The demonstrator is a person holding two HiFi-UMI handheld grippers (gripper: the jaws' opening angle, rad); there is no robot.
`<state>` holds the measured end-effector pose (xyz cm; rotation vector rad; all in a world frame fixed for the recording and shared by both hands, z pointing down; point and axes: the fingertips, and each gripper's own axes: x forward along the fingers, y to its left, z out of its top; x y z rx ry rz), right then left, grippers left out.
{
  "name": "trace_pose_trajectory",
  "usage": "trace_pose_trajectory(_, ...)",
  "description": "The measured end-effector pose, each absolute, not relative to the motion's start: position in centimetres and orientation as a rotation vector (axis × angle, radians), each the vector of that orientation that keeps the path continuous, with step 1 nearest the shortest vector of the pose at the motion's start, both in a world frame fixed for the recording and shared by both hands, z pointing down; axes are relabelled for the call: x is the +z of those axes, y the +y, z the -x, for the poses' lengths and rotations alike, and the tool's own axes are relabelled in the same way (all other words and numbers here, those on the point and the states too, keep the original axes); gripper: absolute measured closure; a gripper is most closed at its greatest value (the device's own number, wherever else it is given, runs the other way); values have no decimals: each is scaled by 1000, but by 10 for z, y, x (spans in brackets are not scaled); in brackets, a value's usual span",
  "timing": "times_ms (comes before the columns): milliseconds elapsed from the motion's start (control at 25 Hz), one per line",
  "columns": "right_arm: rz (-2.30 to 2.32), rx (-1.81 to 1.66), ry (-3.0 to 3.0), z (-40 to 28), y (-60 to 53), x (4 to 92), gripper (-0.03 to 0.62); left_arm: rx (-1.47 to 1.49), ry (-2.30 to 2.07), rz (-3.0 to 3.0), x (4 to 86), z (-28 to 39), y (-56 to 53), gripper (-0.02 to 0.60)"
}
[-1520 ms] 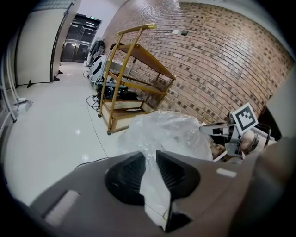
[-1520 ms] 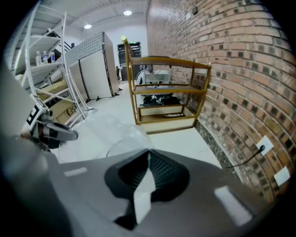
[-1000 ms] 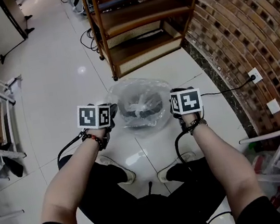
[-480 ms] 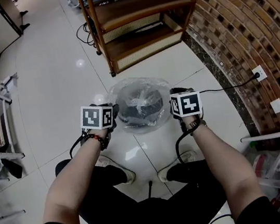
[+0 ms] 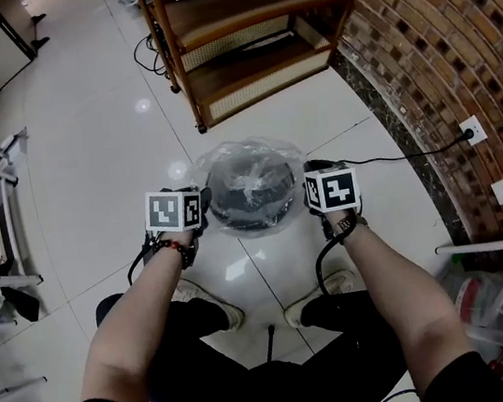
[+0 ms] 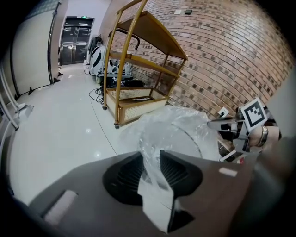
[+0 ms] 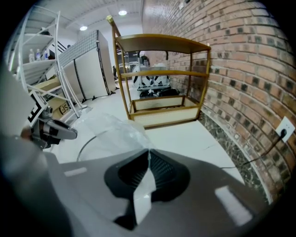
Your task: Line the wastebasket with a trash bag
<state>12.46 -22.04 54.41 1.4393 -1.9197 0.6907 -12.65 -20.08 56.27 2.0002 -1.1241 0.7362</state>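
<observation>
The person stands on a pale floor (image 5: 91, 145), bent over the work. The left gripper (image 6: 151, 167) has its jaws opening, with a fold of the clear bag (image 5: 250, 178) loose in the gap between them. The right gripper (image 7: 148, 166) has its jaws together, clamped on the bag's film at the opposite side. The bag lies draped over the black bin (image 5: 230, 210), which stands on the floor between the two grippers. Beyond the bin stands a wooden shelf (image 5: 246, 49), next to a brick wall (image 5: 435, 43)
</observation>
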Motion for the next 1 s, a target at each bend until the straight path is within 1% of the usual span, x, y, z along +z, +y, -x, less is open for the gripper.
trace_pose_trajectory(240, -1414, 717, -1904, -122, -226, 566, 576, 748, -1114, -1979, 580, 124, -207, 462)
trace_pose_trajectory(1000, -1374, 807, -1882, -119, -239, 608, 576, 754, -1052, -1914, 620, 120, -222, 457)
